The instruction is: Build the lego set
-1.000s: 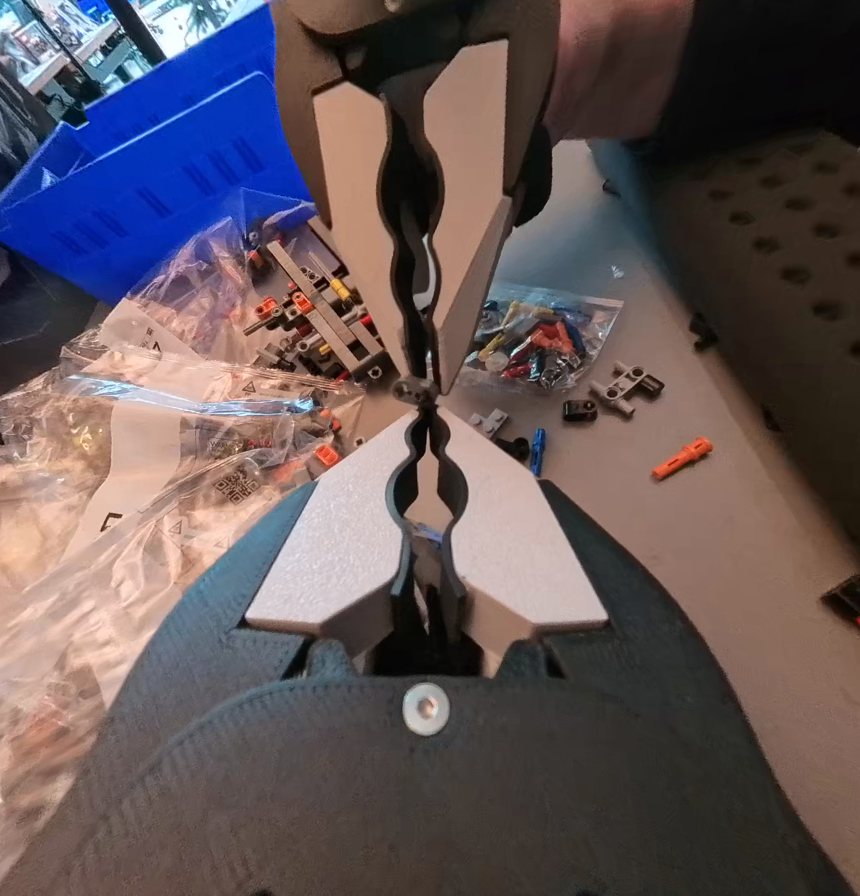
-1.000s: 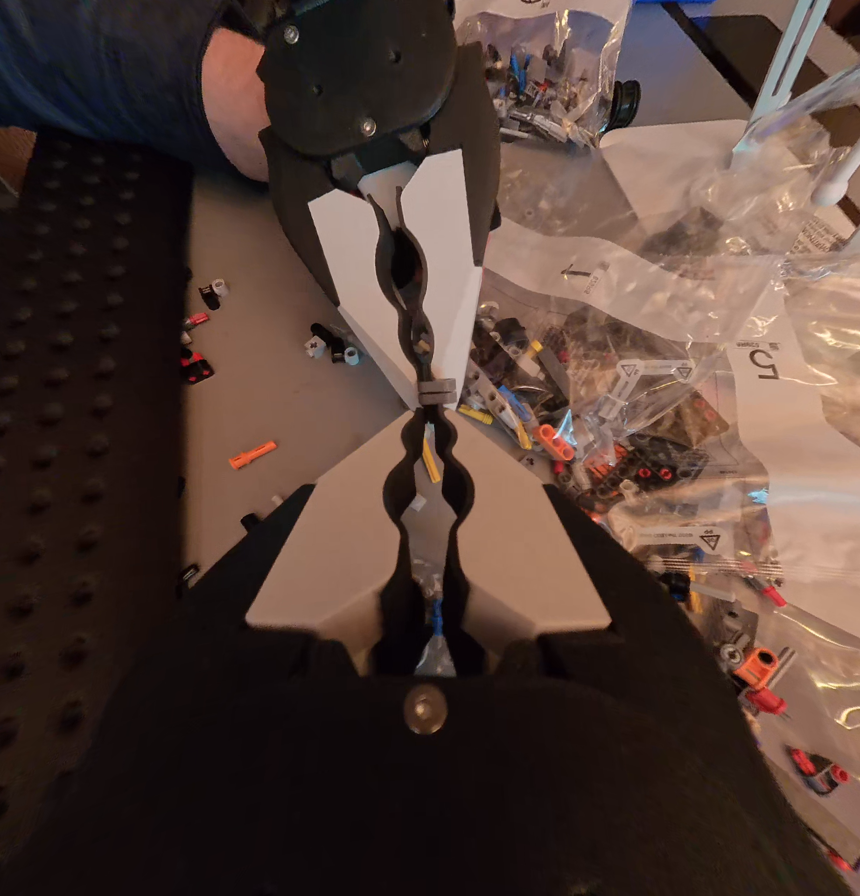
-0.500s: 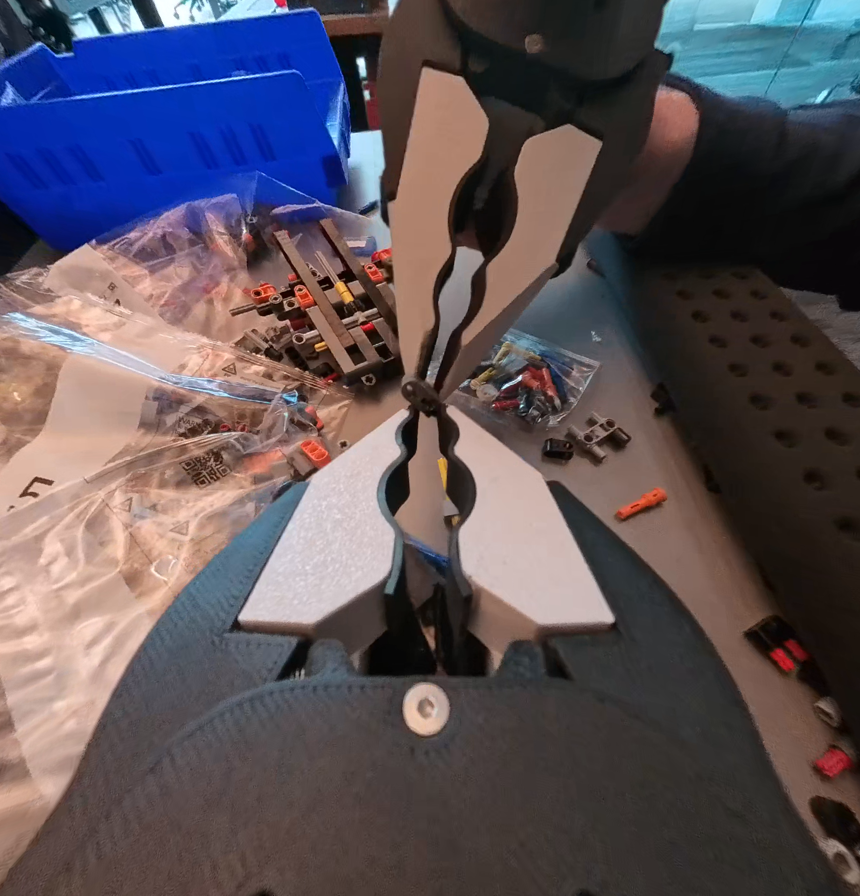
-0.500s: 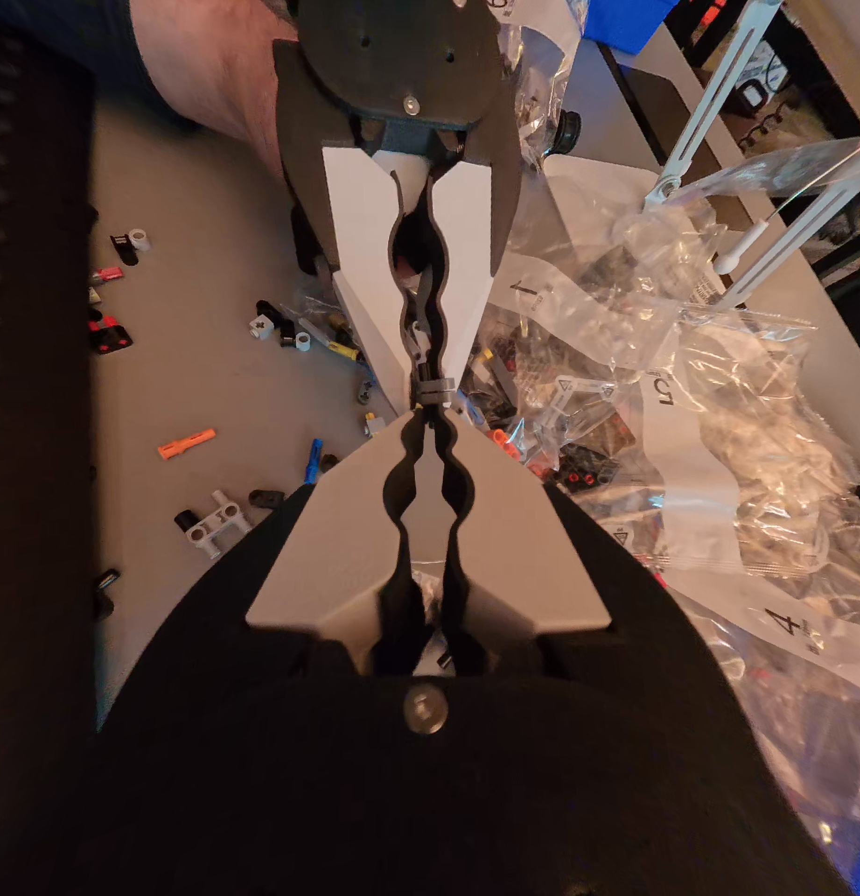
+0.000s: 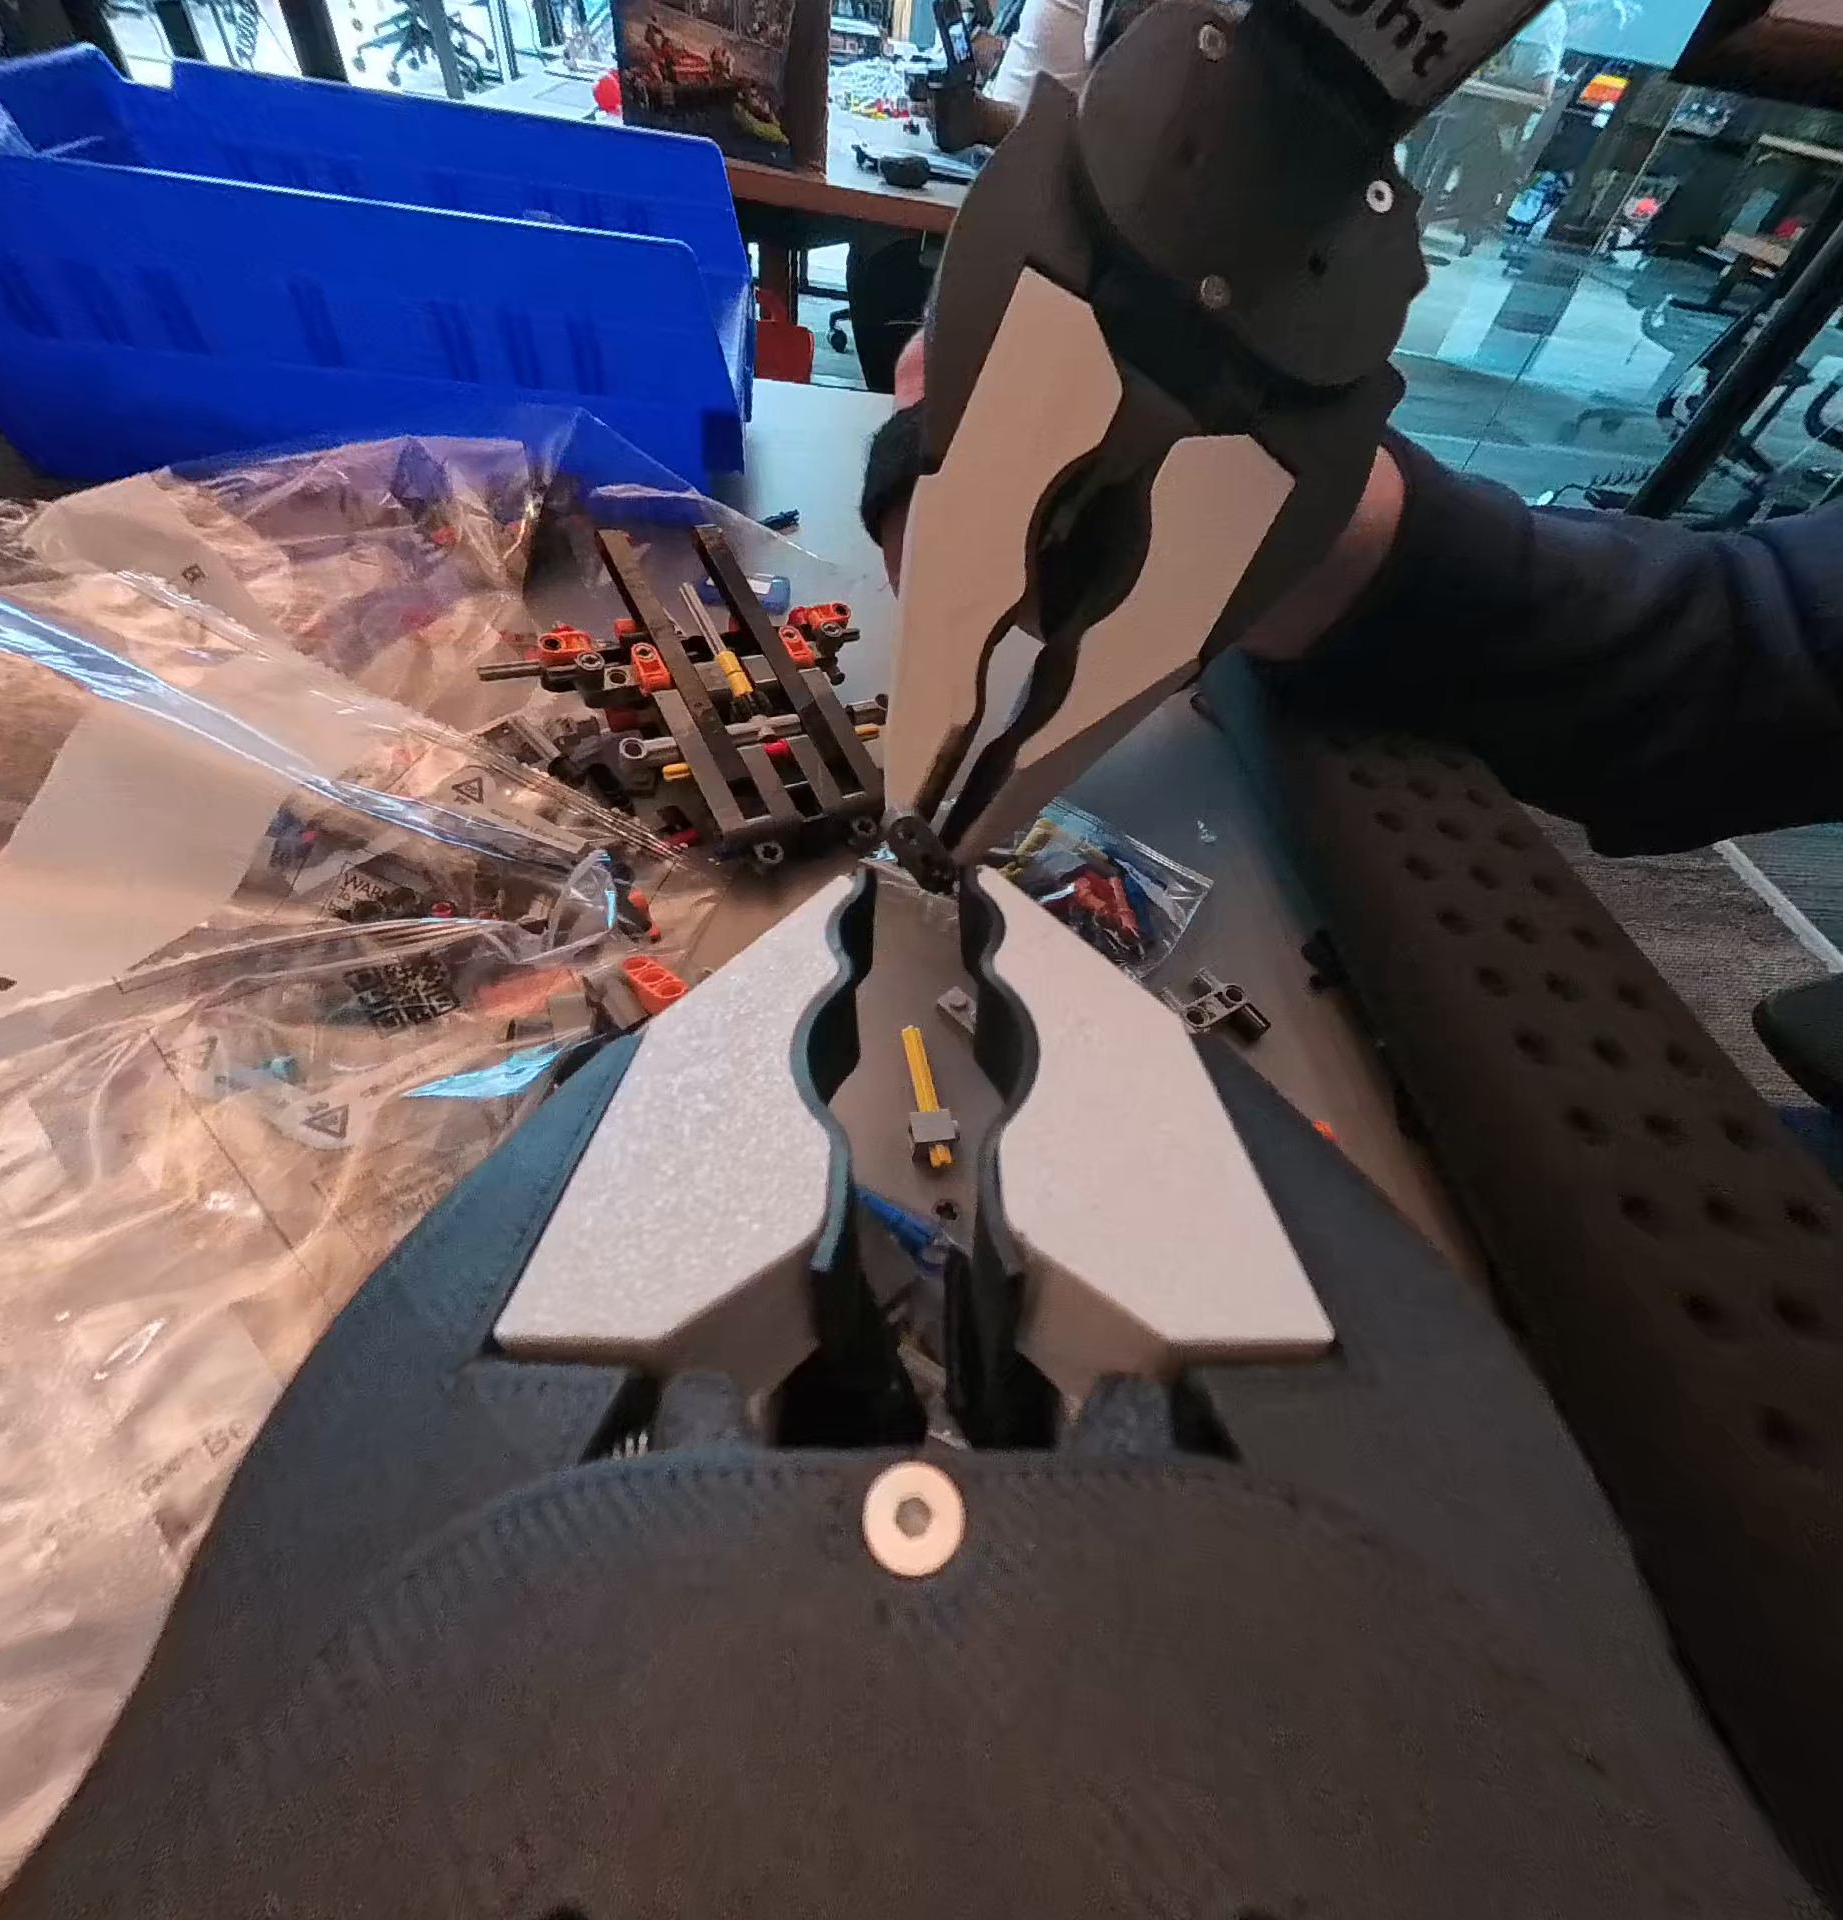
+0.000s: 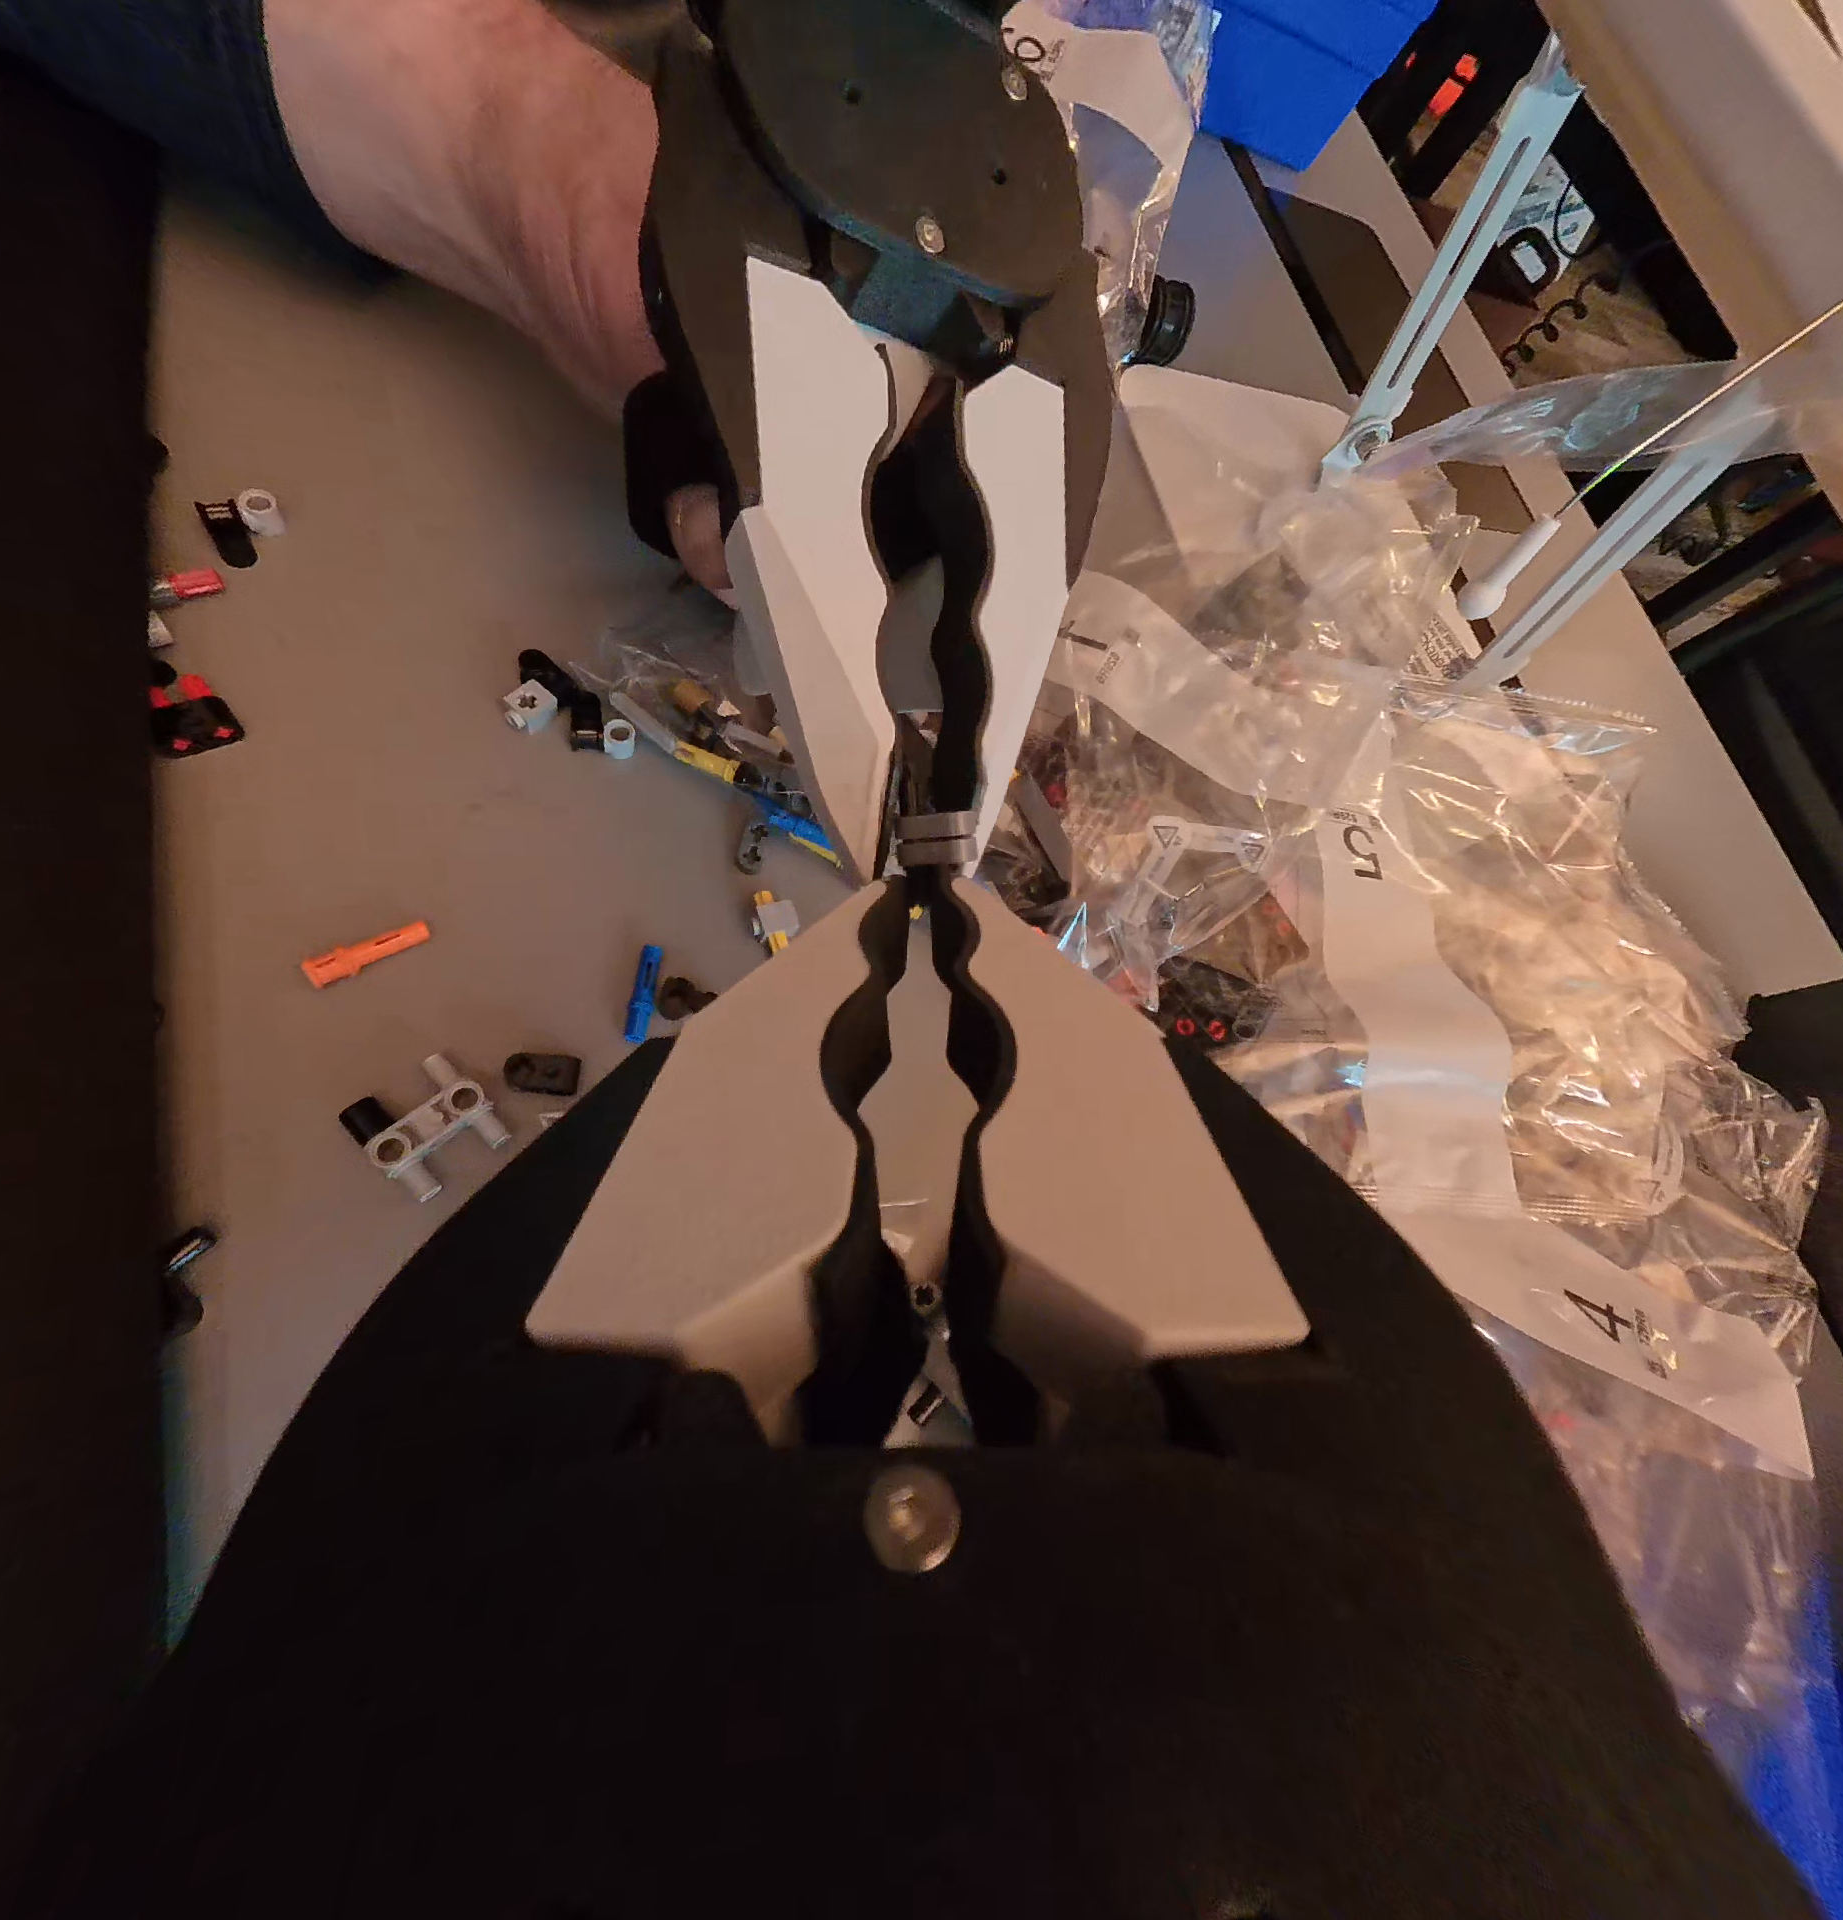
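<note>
Left gripper (image 5: 915, 883) gapes narrowly, tips beside the dark connector (image 5: 922, 837); right gripper (image 5: 938, 821) pinches that connector.

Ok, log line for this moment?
left gripper open | right gripper shut on small grey plastic connector | partly built black lego frame on grey table

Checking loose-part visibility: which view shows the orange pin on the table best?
The right wrist view: the orange pin lies in full sight on the bare table. The left wrist view shows only a speck of it beside the left gripper.
</note>
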Tool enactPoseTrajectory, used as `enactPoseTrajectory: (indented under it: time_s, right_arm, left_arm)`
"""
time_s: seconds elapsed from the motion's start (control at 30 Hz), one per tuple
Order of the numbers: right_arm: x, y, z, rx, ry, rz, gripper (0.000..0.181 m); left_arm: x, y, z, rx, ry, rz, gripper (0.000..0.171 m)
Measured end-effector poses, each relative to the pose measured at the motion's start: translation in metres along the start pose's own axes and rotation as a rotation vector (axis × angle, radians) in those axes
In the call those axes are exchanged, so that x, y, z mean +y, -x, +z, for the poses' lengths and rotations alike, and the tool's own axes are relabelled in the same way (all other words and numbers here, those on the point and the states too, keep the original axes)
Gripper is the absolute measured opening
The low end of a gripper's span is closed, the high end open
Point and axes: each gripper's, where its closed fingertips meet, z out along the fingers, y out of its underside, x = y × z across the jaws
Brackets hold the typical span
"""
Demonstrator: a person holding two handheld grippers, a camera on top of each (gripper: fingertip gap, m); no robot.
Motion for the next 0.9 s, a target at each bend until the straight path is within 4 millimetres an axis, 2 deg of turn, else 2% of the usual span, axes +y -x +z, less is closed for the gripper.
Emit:
enactPoseTrajectory:
  time_s: [0.9]
  right_arm:
    - [-0.0006, -0.0064, -0.0016, 0.067, 0.023, -0.036, 0.001]
  left_arm:
    - [-0.0082, 0.008, -0.0059, -0.006, -0.061, -0.096, 0.019]
